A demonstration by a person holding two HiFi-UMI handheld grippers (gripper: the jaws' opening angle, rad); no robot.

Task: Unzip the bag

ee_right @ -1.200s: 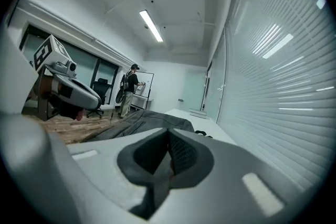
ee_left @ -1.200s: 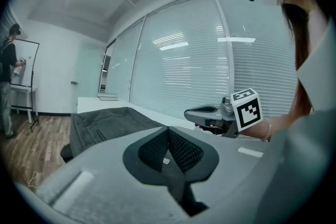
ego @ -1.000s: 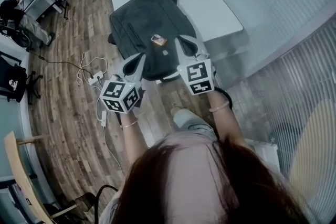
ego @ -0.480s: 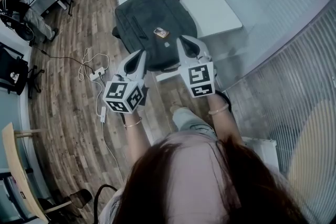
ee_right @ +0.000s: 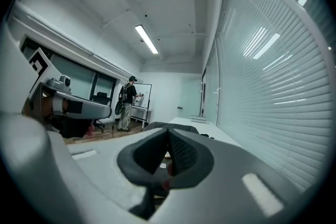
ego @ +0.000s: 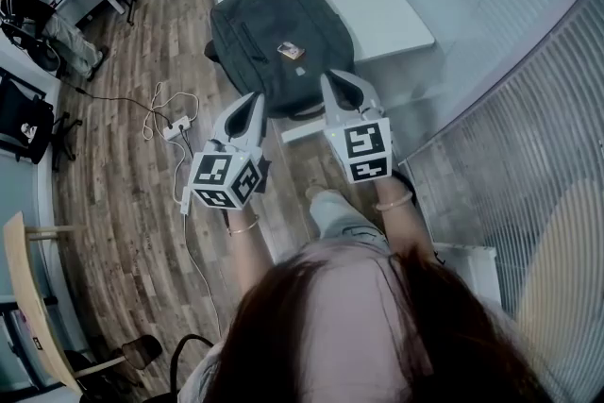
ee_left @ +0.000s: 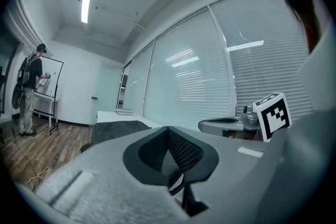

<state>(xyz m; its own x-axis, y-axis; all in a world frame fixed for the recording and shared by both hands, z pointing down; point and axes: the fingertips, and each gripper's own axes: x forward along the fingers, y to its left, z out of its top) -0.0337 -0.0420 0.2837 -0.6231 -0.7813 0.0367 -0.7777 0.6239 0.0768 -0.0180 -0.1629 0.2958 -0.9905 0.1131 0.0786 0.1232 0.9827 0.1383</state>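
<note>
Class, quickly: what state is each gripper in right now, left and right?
Left gripper: closed, holding nothing.
Right gripper: closed, holding nothing.

I'm seeing the bag (ego: 269, 28) lying on the table (ego: 377, 5) at twelve o'clock, perhaps a tag (ego: 290, 51) sitting on it; left gripper (ego: 252, 101) hanging at its seven, right gripper (ego: 337, 82) at its five.

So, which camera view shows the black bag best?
The head view: it looks down on nearly the whole bag, lying on the white table. The left gripper view shows only a low dark strip of it, and the right gripper view a thin sliver.
</note>
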